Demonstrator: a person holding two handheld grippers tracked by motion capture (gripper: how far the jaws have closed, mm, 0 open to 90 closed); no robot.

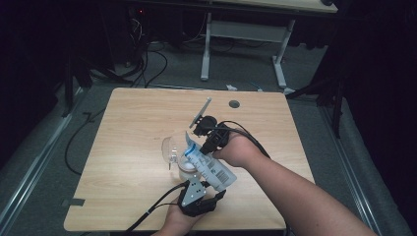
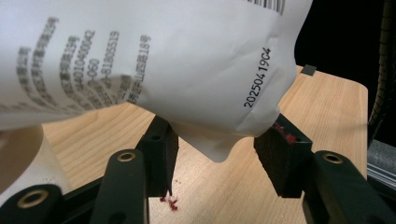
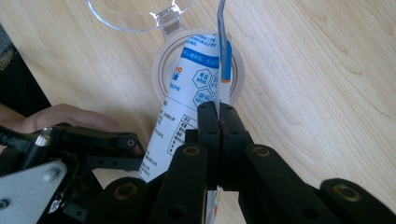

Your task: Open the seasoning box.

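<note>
Nearest the table (image 1: 123,196) edge: left gripper (image 1: 204,189), jaws part-open around the lower end of the white printed pouch (image 1: 209,164); in the left gripper view the pouch (image 2: 154,60) sags between both pads, contact uncertain. Next: pouch tilted, top end over the mouth of the clear container (image 1: 184,164), hinged lid (image 1: 172,147) flipped back. Farther: right gripper (image 1: 209,142), jaws closed flat on the pouch's side seam (image 3: 223,56), above the container rim (image 3: 161,60).
</note>
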